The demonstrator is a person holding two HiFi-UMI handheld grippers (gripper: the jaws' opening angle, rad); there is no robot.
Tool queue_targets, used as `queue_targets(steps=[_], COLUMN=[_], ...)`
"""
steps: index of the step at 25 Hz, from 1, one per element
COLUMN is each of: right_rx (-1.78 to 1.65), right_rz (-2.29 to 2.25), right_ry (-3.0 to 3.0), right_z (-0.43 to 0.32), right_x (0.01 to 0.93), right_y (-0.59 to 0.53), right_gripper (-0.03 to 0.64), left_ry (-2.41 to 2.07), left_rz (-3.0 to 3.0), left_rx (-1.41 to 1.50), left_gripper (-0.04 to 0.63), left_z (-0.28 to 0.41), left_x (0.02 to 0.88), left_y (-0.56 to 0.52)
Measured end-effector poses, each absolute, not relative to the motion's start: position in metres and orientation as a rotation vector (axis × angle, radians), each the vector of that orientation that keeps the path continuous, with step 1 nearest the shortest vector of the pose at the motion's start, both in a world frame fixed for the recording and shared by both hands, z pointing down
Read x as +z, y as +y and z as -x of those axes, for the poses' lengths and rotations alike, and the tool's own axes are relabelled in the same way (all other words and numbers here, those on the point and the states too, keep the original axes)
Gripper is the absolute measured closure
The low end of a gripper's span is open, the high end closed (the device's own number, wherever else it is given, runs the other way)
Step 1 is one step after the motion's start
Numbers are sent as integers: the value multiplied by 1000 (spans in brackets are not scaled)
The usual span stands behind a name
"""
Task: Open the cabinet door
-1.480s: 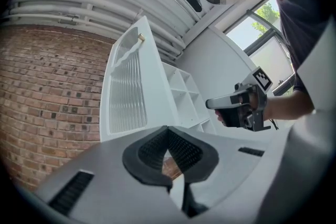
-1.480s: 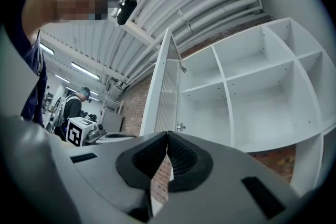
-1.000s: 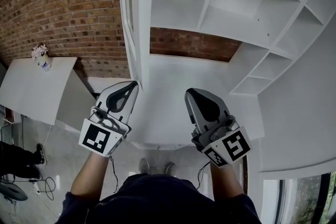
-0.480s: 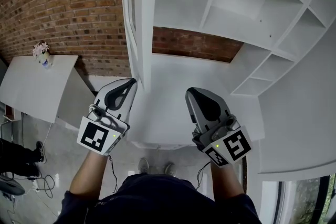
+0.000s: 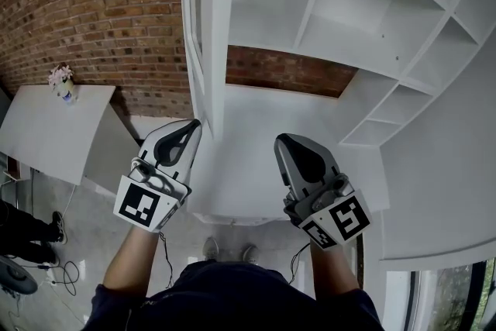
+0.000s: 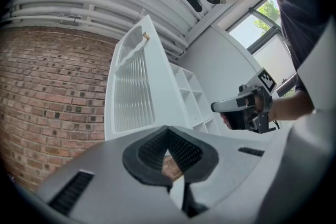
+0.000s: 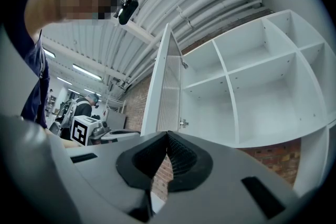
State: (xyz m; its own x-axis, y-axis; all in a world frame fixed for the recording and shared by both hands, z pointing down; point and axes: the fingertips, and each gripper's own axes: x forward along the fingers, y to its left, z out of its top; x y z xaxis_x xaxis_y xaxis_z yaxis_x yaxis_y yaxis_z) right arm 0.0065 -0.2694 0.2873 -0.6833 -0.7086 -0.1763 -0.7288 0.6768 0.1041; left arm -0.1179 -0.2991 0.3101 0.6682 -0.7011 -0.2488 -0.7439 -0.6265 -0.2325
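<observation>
- nothing moved in the last second; door (image 5: 217,27) stands wide open, so the task looks done.
- left tongs (image 5: 194,125) and right tongs (image 5: 281,141) both pinched together, empty.

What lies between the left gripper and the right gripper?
Only bare white countertop separates the left gripper and right gripper, as the head view shows.

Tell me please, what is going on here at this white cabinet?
A person stands before a white cabinet with a claw in each hand. Its door is already swung open, and the shelves behind it look bare. The left claw and the right claw are both shut and hold nothing. They are raised in front of the cabinet, the left one near the door's edge.
</observation>
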Motion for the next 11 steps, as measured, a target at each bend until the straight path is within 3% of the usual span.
queue_targets(steps=[11], right_rx=[255], right_rz=[1188], right_ry=[2762], right_z=[-4], right_x=[286], right_y=[-269], right_gripper=[594], left_ry=[1178], left_rz=[2581], left_rx=[160], left_gripper=[589], left_z=[123], left_x=[314], left_y=[-301])
